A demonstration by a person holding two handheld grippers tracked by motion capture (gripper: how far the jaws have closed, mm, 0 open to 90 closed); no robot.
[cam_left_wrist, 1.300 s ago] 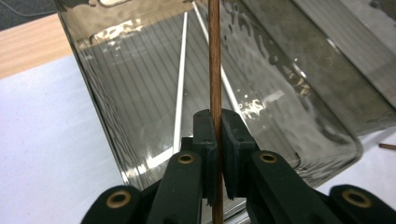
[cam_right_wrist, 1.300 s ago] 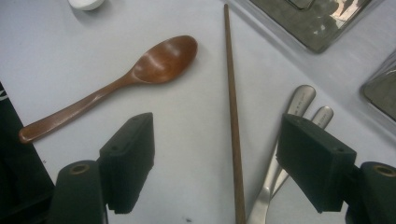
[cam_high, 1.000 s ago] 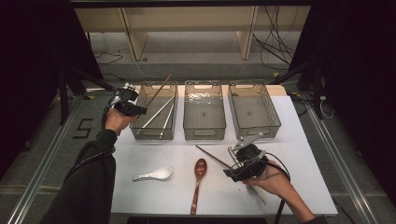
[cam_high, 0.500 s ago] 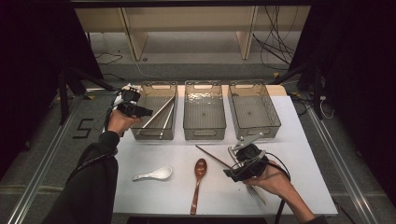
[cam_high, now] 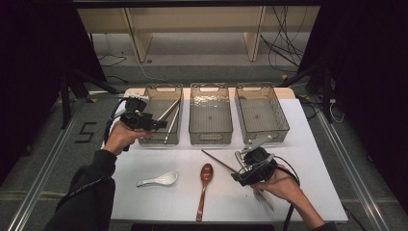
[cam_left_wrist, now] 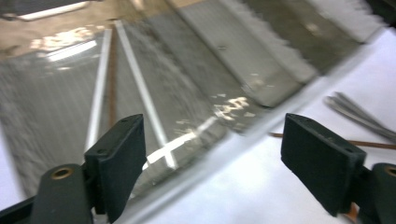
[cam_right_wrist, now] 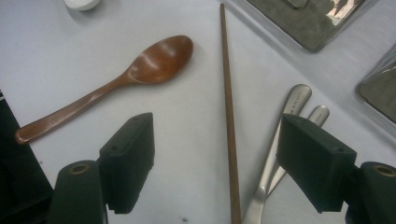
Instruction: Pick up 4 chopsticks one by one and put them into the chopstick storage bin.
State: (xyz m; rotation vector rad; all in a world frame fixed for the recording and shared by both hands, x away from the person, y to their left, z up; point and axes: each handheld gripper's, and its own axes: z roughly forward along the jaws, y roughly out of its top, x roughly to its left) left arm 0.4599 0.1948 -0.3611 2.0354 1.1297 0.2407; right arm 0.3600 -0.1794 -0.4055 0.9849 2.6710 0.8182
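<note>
Chopsticks [cam_high: 169,118] lie slanted inside the far-left clear bin [cam_high: 159,94], 1 of 3 bins set in a row along the far edge of the white table [cam_high: 317,159]; the middle bin [cam_high: 210,91] and the right bin [cam_high: 262,94] stand beside it. At the left bin's near-left corner the left gripper [cam_high: 161,125] hovers with its jaws spread wide and nothing between them; they have just been opening, and in the left gripper view [cam_left_wrist: 212,158] the pale and brown sticks rest on the bin floor beyond the pads. On the near right of the table the right gripper [cam_high: 239,174] sits low with its jaws also parted and gripping nothing. In the right gripper view [cam_right_wrist: 215,165] a single brown chopstick [cam_right_wrist: 229,126] runs lengthwise through the gap between the pads, touching neither, and 2 metal handles [cam_right_wrist: 280,140] lie just right of it, partly under the right pad. Left of that, a brown wooden spoon [cam_high: 204,185] lies on the cloth, and farther left a white ceramic spoon [cam_high: 159,180].
</note>
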